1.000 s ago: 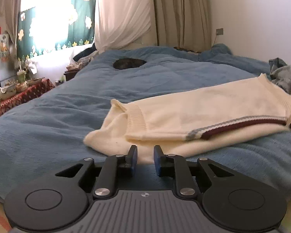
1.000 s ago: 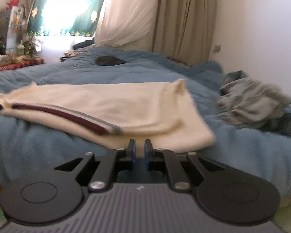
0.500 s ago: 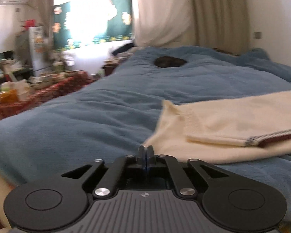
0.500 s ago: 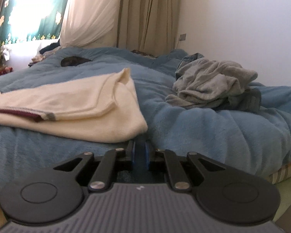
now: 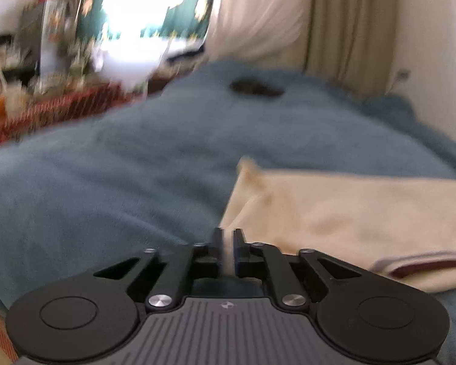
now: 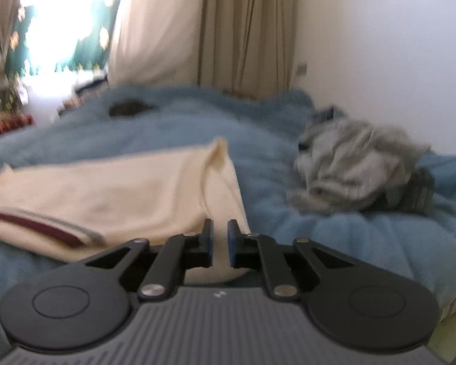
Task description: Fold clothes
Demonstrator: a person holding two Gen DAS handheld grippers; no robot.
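1. The near corners of the cream sweater [image 5: 334, 213] are now pinched: the left gripper [image 5: 226, 243] and right gripper [image 6: 219, 240] have just been closing, cloth between the jaws.
2. A second fold seems ready; earlier, both jaws were empty.
3. Beyond, the sweater lies on the blue bedspread [image 5: 106, 167].

The shelf clutter [image 5: 30, 70] by the window is a smear. The sweater [image 5: 349, 213] runs off the right edge. The grey heap [image 6: 355, 167] is too blurred to name.

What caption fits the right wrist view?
Right tool shut on the cream sweater's near corner on the blue bed, grey clothes beyond.
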